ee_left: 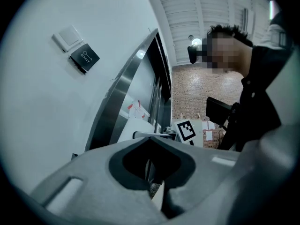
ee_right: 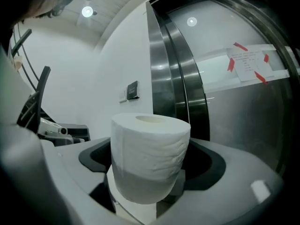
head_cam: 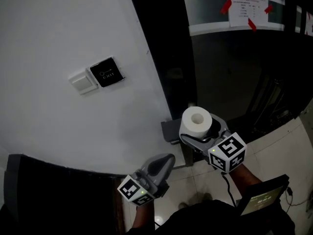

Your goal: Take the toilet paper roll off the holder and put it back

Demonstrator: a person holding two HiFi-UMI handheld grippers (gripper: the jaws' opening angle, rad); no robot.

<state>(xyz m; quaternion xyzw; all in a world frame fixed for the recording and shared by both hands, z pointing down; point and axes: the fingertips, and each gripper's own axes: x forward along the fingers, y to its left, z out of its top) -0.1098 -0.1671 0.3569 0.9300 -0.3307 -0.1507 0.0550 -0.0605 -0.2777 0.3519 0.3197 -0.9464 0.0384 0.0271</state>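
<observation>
A white toilet paper roll [head_cam: 196, 121] stands upright between the jaws of my right gripper [head_cam: 201, 132], which is shut on it. In the right gripper view the roll [ee_right: 150, 156] fills the middle, its cardboard core facing up, gripped on both sides by the right gripper [ee_right: 149, 182]. A dark grey box [head_cam: 169, 131], seemingly the holder, sits on the wall just left of the roll. My left gripper [head_cam: 165, 161] hangs lower and to the left, shut with nothing in it. In its own view the left gripper [ee_left: 151, 143] points toward a thin metal bar [ee_left: 146, 135].
A black EXIT button plate [head_cam: 106, 73] and a white switch [head_cam: 82, 82] are on the white wall. A dark glass door bears a paper notice [head_cam: 248, 6] stuck on with red tape. Pale floor tiles [head_cam: 276, 151] lie below. A person [ee_left: 255, 93] stands at the right.
</observation>
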